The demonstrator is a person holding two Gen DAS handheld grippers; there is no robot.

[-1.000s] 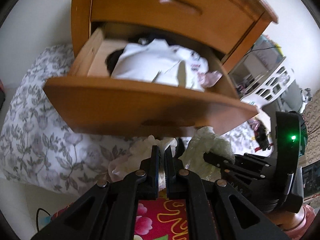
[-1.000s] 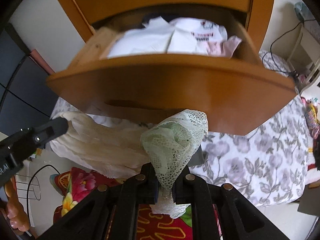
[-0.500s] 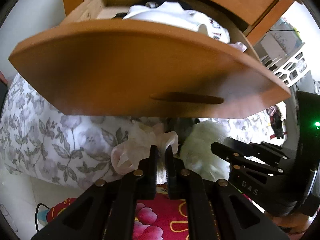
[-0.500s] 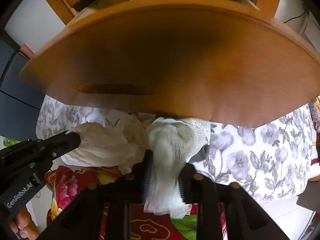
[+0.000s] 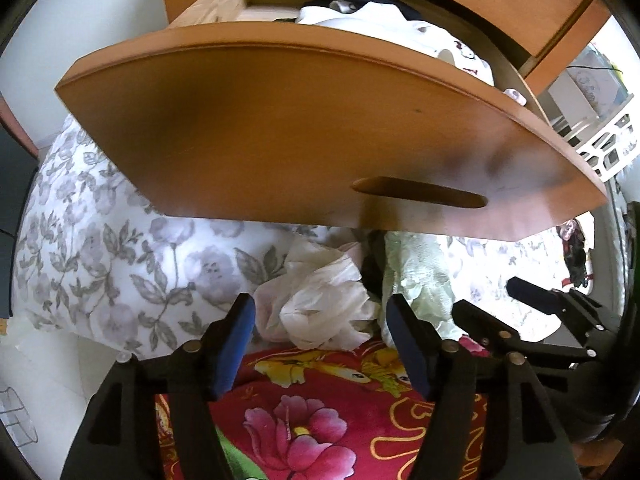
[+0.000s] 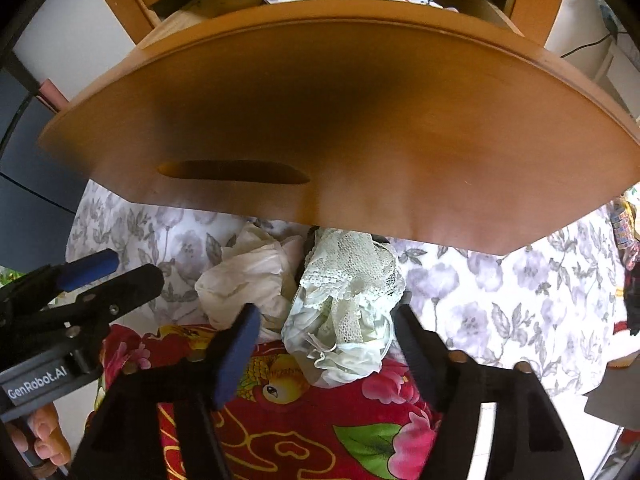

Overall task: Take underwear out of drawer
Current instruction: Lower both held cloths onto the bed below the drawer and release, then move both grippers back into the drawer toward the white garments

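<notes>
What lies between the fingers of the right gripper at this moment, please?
In the right wrist view, the right gripper has just been opening, and the pale green lace underwear lies between its fingers, resting on the red floral blanket.

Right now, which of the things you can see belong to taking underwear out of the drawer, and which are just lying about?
Part of the job:
- open wooden drawer
- pale green lace underwear, between the open right gripper fingers
- crumpled cream underwear, ahead of the open left gripper

Just lying about:
- grey floral bedding
- red flowered blanket
- white folded clothes in the drawer
- white plastic basket
</notes>
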